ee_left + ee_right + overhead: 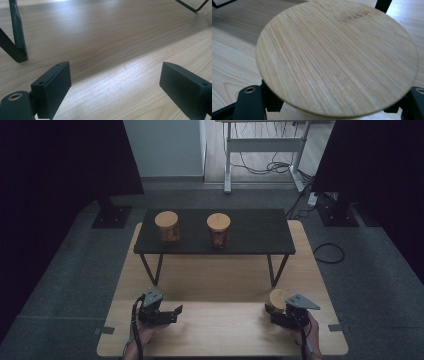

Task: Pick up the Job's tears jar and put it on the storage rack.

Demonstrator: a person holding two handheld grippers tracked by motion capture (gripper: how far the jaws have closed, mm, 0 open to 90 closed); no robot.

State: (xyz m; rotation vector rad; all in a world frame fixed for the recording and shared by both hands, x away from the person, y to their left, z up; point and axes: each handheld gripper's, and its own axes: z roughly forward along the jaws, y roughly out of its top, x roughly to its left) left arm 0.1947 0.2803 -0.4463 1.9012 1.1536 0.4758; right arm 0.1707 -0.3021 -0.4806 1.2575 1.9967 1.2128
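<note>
At the near right of the wooden table, the right gripper has its jaws pinching a jar with a bamboo lid just under the lid, while the left gripper rests with jaws spread and empty. Two similar jars stand on the black shelf beyond. The glass could slip from so high a pinch, or the jar could clip the shelf edge when lifted.

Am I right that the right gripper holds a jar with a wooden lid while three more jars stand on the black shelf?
Not quite: the black shelf carries two jars, as the high view shows. The right gripper does hold a jar with a wooden lid.
</note>
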